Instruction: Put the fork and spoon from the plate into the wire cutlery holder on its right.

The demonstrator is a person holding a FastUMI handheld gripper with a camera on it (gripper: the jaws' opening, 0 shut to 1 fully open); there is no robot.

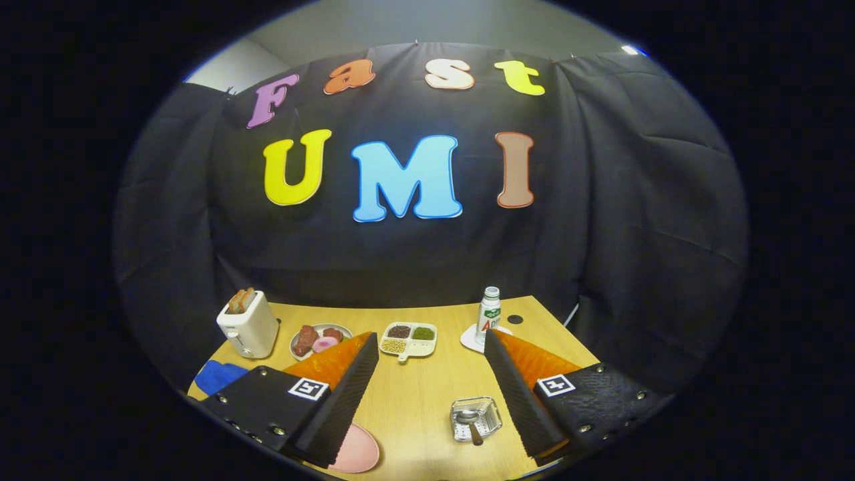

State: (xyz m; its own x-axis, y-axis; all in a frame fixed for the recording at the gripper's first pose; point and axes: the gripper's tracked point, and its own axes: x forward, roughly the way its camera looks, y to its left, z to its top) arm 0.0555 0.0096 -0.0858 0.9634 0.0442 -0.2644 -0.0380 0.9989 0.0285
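Observation:
My gripper (431, 347) is open, its two black ribbed fingers (347, 394) spread wide above the wooden table (414, 387), nothing between them. A pink plate (359, 451) lies low beside the left finger, partly hidden by it. The wire cutlery holder (475, 419) sits to the plate's right, close to the right finger. A spoon (470, 422) lies inside the holder, its handle pointing toward me. I cannot make out a fork.
At the table's far side stand a white toaster with toast (248, 325), a plate of food (319, 339), a divided dish of grains (409, 339) and a small bottle on a white coaster (488, 314). A blue cloth (217, 375) lies at the left edge.

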